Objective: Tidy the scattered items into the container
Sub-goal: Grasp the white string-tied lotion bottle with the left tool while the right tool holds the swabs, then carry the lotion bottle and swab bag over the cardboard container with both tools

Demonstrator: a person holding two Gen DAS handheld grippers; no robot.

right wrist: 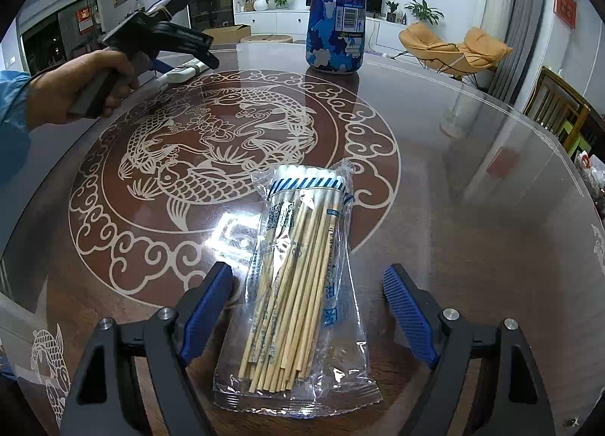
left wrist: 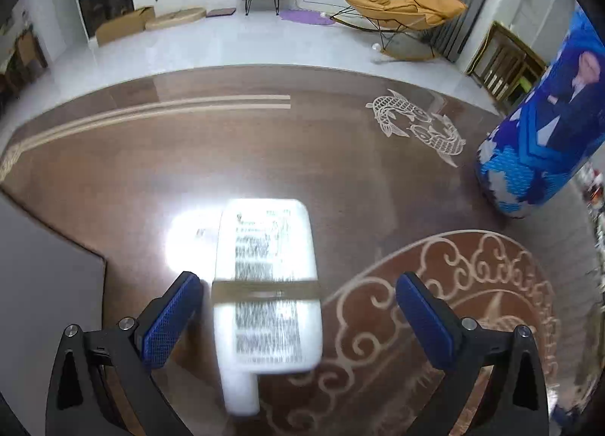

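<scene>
1. Right claw (right wrist: 308, 298) stands spread wide, blue pads either side of the bag of cotton swabs (right wrist: 298, 285). Nothing pinched; bag lies flat on the tabletop (right wrist: 472, 209), near edge.
2. Left claw (left wrist: 298, 307) is also spread, over a white tube (left wrist: 266, 285) lying lengthwise between its pads. The left pad (left wrist: 172, 319) looks just beside the tube; I can't tell if it touches. The picture is blurred there.
3. The blue can (right wrist: 337, 9) at the far side of the tabletop looks like the container; its top is out of view, so I can't confirm it's open.
4. Right side: drop straight down so the pads straddle the bundle of sticks, not just loose plastic. The film is slippery and will slide out if only the wrapper is caught.
5. Grip mid-bundle, across the sticks. An end grip would let the bag droop and swing.
6. Left side: centre the tube first; it sits closer to the left pad than the right, so an early squeeze would likely push it sideways.
7. Glossy tabletop: lower gently, since a pad scraping it would shove things away.
8. Move one claw at a time toward the can to avoid a clash.
</scene>
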